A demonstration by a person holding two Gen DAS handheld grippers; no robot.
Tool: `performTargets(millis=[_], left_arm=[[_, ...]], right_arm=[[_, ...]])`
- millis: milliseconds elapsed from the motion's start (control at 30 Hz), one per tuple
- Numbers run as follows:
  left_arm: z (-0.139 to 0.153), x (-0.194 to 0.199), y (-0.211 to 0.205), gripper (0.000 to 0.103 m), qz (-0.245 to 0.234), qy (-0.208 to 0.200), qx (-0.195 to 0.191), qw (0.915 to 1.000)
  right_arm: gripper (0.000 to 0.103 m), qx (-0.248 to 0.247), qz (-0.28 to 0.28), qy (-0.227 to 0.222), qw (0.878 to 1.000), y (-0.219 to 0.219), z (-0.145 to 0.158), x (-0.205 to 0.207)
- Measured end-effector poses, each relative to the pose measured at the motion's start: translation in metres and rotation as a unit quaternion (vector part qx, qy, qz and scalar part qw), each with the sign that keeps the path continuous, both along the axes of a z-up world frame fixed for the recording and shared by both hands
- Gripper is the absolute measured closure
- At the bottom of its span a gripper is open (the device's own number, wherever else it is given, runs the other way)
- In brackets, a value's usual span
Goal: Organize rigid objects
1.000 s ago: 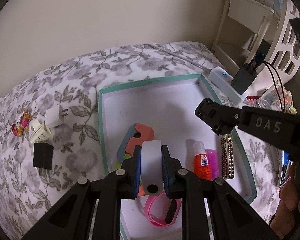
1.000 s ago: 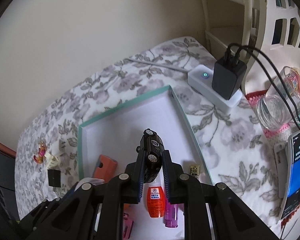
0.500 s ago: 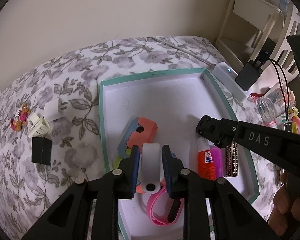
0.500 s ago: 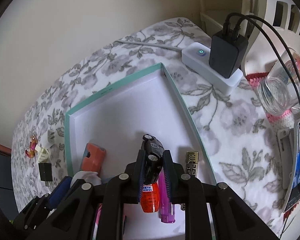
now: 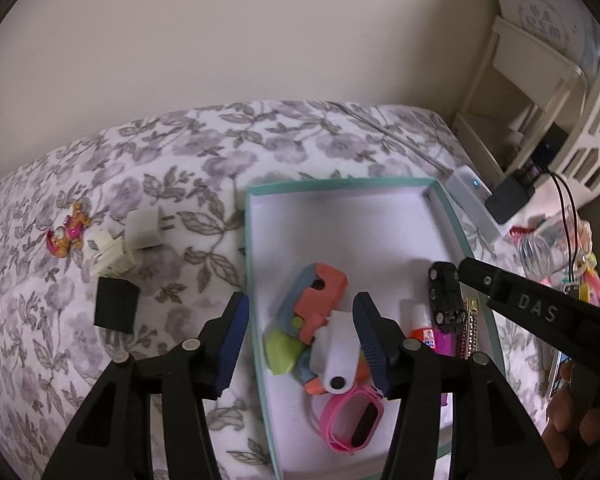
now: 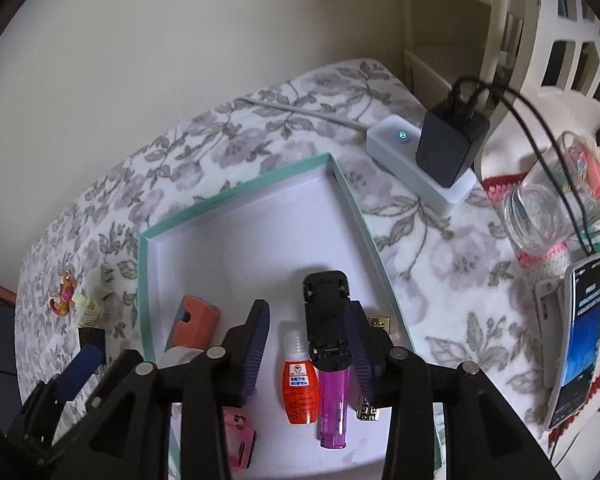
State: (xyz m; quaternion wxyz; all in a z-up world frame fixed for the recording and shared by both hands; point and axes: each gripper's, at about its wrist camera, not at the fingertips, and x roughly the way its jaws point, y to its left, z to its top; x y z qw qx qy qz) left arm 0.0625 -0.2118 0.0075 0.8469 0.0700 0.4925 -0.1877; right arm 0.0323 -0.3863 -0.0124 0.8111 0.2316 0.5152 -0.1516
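Both pairs of jaws are spreading apart as we look down over the teal-rimmed box (image 5: 456, 216). Our left gripper (image 5: 300, 344) is opening, its blue pads standing clear on either side, and the white clip-shaped piece (image 5: 338, 354) between them lies loose on the heap of the coral and grey toy (image 5: 314, 300) and the lime-green block (image 5: 282, 350), with the pink watch (image 5: 354, 416) just below it inside the box. Our right gripper (image 6: 306, 340) is opening too; the black toy car (image 6: 326, 312) lies on its back on the white floor of the box, close against the right pad, and we cannot tell whether it touches that pad. Beside the car lie the orange bottle (image 6: 300, 384), the purple lighter (image 6: 334, 404) and a gold patterned lighter (image 6: 368, 412), side by side near the right wall. Outside the box, on the floral cloth (image 5: 188, 168), we see a white plug adapter (image 5: 144, 230), a cream connector (image 5: 110, 256), a black cube (image 5: 116, 306) and a small bear charm (image 5: 66, 232), all well apart from the box. A white power strip (image 6: 416, 164) carries a black charger (image 6: 452, 144) beyond the far corner.
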Motion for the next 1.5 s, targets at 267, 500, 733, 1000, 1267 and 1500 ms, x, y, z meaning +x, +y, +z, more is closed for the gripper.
performTargets(millis=[267, 500, 733, 1000, 1267, 1500], left_arm=[[0.016, 0.013, 0.027, 0.047, 0.046, -0.006, -0.010, 0.9989], [0.026, 0.022, 0.055, 0.028, 0.093, -0.022, -0.004, 0.9954], [0.026, 0.030, 0.078, 0.021, 0.125, -0.016, -0.007, 0.9920], [0.024, 0.038, 0.097, 0.010, 0.151, -0.012, -0.009, 0.9884], [0.019, 0.046, 0.118, 0.009, 0.180, -0.005, -0.009, 0.9836], [0.018, 0.058, 0.162, 0.000, 0.233, -0.002, -0.029, 0.9721]], right_arm=[[0.034, -0.041, 0.025, -0.025, 0.999, 0.017, 0.026, 0.004], [0.025, -0.053, 0.046, -0.045, 0.997, 0.032, 0.038, 0.007], [0.014, -0.063, 0.062, -0.050, 0.995, 0.042, 0.039, 0.009], [0.002, -0.056, 0.068, -0.058, 0.994, 0.048, 0.040, 0.011], [0.000, -0.047, 0.070, -0.070, 0.994, 0.053, 0.042, 0.013], [0.000, -0.032, 0.097, -0.082, 0.991, 0.079, 0.043, 0.021]])
